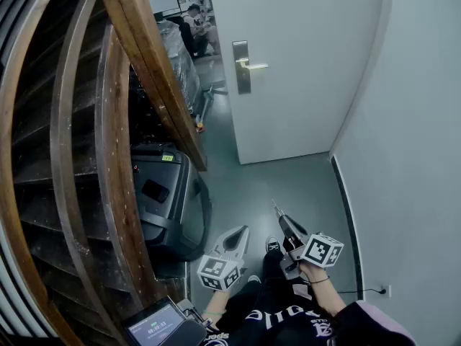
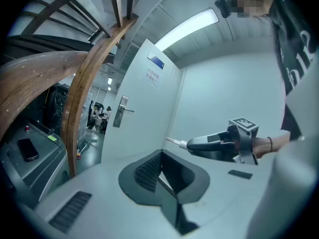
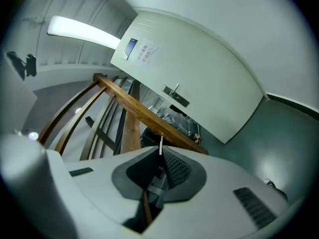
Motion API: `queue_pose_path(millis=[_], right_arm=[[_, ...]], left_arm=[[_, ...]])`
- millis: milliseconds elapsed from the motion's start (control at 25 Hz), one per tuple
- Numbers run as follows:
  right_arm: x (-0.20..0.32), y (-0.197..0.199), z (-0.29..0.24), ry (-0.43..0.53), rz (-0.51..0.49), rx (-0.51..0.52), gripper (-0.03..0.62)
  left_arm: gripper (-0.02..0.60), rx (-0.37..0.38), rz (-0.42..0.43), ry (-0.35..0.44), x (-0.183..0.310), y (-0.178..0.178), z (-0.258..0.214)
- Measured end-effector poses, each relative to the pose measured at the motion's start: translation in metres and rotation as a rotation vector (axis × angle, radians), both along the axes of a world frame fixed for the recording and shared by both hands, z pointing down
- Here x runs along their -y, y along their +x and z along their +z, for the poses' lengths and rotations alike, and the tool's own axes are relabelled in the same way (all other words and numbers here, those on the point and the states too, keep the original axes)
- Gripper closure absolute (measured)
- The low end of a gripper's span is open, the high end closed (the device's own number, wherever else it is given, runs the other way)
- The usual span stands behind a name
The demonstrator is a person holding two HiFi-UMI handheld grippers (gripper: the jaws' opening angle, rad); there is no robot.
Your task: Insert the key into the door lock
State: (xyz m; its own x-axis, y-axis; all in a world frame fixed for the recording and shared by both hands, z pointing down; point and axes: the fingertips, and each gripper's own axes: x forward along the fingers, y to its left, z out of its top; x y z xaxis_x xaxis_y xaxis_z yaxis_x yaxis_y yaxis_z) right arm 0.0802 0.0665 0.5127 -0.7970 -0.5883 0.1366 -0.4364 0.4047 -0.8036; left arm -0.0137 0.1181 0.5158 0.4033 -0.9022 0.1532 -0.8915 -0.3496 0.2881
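Observation:
The white door (image 1: 302,56) stands ahead, with a metal lock plate and lever handle (image 1: 243,66) on its left edge. My right gripper (image 1: 281,218) is shut on a thin metal key (image 1: 276,209) whose blade points toward the door from well short of it. In the right gripper view the key (image 3: 160,145) sticks up between the jaws, below the lock plate (image 3: 175,94). The left gripper (image 1: 243,229) hangs beside the right one, shut with nothing in it. From the left gripper view I see the right gripper (image 2: 188,144), the key (image 2: 173,141) and the lock plate (image 2: 119,112).
A curved wooden stair rail (image 1: 155,71) runs along the left. A black case (image 1: 162,193) sits on the floor under it. A grey wall (image 1: 410,143) closes the right side. People sit in the room beyond the door (image 1: 194,20). A small screen (image 1: 162,328) is by my legs.

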Motion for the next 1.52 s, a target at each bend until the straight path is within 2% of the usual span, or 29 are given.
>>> queue_pose_path(millis=[360,760,1080,1280,1520], right_arm=[[0.102,-0.005,0.004,-0.014,0.002,0.018,0.559],[0.239,-0.016,-0.005,0.008,-0.086,0.019,0.559],[0.313,-0.025,-0.003,-0.007,-0.126,0.042,0.560],[0.347,-0.047,-0.006,-0.017,-0.138,0.062,0.559],[0.400,-0.085,-0.012,-0.025,-0.109,0.100,0.559]], left_arm=[[0.577,-0.031,-0.026,0.016,0.097,-0.016,0.000],[0.577,-0.023,-0.084,0.042,0.234,-0.012,-0.020],[0.577,-0.004,-0.137,-0.001,0.279,-0.015,-0.009],[0.577,-0.010,-0.177,-0.019,0.301,-0.038,-0.006],[0.577,-0.008,-0.159,-0.010,0.354,-0.075,-0.006]])
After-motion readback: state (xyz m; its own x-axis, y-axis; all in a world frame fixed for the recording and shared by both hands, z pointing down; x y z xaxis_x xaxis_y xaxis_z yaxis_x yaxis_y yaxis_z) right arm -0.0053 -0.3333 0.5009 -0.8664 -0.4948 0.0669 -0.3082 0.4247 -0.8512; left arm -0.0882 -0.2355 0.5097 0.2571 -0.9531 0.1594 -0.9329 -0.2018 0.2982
